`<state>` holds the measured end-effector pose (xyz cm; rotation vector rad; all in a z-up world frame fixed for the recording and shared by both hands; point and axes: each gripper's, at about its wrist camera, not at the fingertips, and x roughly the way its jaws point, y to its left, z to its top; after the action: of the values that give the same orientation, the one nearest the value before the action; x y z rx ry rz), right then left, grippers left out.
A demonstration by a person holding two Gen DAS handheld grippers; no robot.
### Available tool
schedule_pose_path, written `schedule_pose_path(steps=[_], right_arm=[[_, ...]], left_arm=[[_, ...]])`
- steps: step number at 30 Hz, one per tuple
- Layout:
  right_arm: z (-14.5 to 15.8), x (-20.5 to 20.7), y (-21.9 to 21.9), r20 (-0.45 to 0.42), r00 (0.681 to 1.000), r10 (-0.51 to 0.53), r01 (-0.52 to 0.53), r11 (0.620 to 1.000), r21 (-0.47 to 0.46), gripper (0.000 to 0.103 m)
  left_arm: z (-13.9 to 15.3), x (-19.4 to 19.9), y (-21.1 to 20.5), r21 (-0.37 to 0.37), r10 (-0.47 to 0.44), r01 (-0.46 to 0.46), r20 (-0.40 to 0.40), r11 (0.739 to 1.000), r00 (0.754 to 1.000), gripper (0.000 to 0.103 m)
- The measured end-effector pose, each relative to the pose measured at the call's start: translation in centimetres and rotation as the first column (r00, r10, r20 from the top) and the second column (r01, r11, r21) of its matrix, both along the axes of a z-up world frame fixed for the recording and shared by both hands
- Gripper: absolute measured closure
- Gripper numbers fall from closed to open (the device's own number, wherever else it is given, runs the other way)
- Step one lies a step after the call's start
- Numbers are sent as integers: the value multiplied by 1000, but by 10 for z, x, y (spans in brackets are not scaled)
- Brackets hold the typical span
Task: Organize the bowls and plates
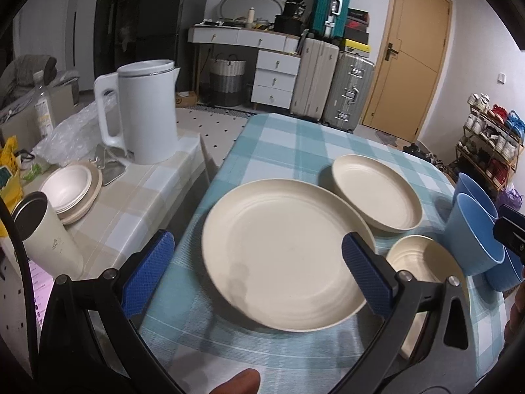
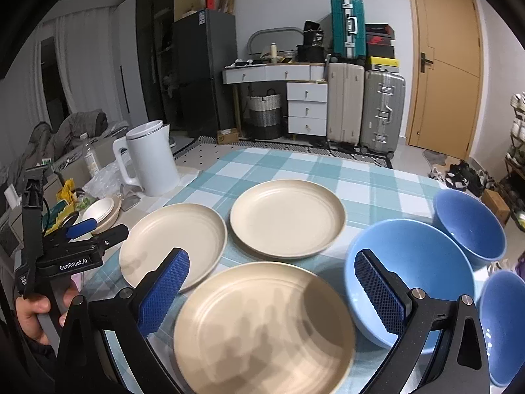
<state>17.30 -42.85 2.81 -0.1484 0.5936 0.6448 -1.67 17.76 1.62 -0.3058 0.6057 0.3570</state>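
Three cream plates lie on the blue checked tablecloth (image 2: 295, 167): a left one (image 2: 170, 243), a far one (image 2: 288, 218) and a near one (image 2: 262, 328). Three blue bowls stand to the right: a middle one (image 2: 410, 279), a far one (image 2: 469, 226) and a near one (image 2: 505, 325). My left gripper (image 1: 259, 272) is open and empty above the left plate (image 1: 282, 252). It also shows in the right wrist view (image 2: 85, 229). My right gripper (image 2: 272, 289) is open and empty above the near plate. The far plate (image 1: 377, 193), near plate (image 1: 420, 262) and bowls (image 1: 472, 233) show in the left wrist view.
A side table to the left holds a white kettle (image 1: 144, 111), a stack of white bowls on a plate (image 1: 69, 193) and a steel-lined tumbler (image 1: 49, 233). Suitcases (image 2: 364, 105), drawers and a door (image 2: 446, 62) stand at the back. A shoe rack (image 1: 492, 141) is at right.
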Motion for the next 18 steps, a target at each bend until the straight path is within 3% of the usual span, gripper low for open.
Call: schedule_pose_path(steps=[18], right_arm=[[-36,35,71,-119,986,120,-125,991,-36,0]], left_arm=[[-45,15,37,-54,53,-58,-100,997,994,1]])
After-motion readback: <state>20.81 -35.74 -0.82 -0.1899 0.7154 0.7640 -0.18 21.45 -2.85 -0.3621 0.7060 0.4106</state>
